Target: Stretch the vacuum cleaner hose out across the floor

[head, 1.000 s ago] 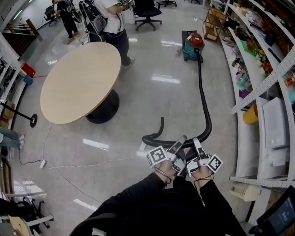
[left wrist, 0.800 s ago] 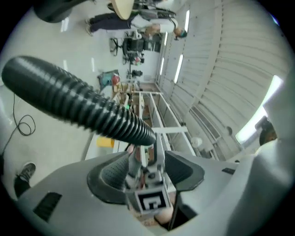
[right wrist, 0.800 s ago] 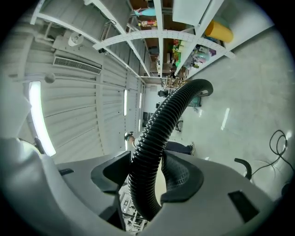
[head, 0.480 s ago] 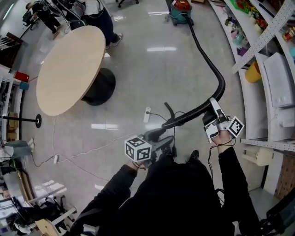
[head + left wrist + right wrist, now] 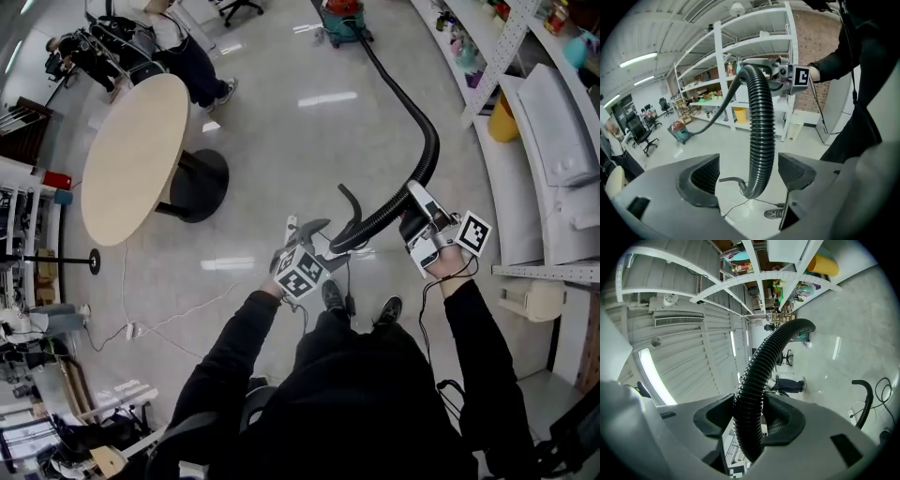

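Observation:
A black ribbed hose (image 5: 427,155) runs from the red and green vacuum cleaner (image 5: 342,17) at the far end of the floor down to my right gripper (image 5: 412,214). The right gripper (image 5: 750,420) is shut on the hose (image 5: 761,371); its jaws have just been closing on it. Past that grip the hose (image 5: 760,136) hangs down between the pads of my left gripper (image 5: 749,177). Those jaws have just been opening and stand wide, clear of the hose on both sides. The left gripper (image 5: 317,242) sits low beside the hose's curved end tube (image 5: 352,204).
A round wooden table (image 5: 131,164) on a black base stands at the left, with a person (image 5: 187,52) behind it. Shelving (image 5: 548,103) and a yellow bin (image 5: 504,120) line the right wall. A white power strip (image 5: 291,228) and its thin cable lie by my shoes (image 5: 334,296).
The left gripper has let go of the hose, rolled over and dropped lower. The right gripper has carried the hose out to the right, and the loop on the floor has pulled straighter.

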{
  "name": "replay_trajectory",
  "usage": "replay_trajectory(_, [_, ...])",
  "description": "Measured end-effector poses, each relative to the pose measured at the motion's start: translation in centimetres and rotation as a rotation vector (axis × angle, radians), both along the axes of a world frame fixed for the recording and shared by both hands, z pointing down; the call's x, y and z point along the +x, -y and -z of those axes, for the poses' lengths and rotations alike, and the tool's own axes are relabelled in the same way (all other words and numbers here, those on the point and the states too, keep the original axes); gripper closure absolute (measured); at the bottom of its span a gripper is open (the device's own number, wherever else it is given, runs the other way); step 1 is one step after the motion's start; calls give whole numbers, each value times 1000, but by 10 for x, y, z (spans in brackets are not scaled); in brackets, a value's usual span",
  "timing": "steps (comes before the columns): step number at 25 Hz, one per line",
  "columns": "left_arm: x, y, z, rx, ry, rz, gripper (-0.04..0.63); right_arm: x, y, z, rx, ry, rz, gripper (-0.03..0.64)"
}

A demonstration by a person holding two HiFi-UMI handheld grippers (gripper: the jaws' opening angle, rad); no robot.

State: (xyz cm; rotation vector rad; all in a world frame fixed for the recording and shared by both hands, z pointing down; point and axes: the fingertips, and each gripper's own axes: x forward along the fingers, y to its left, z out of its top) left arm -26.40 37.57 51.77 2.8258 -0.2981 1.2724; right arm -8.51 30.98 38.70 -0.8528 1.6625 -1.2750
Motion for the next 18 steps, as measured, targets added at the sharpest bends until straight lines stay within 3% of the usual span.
replay_trajectory(6, [80, -38, -26, -57, 60, -48, 226, 47, -14, 5, 10, 73, 27, 423])
replay_trajectory(9, [99, -53, -23, -91, 45, -16, 422, 59, -15, 2, 6, 95, 45, 423])
replay_trajectory(14, [121, -83, -5, -208, -72, 2, 426, 78, -15, -8, -25, 154, 17, 423])
replay_trajectory(18, [108, -96, 19, -279, -191, -8, 428, 77, -10, -32, -81, 248, -47, 422])
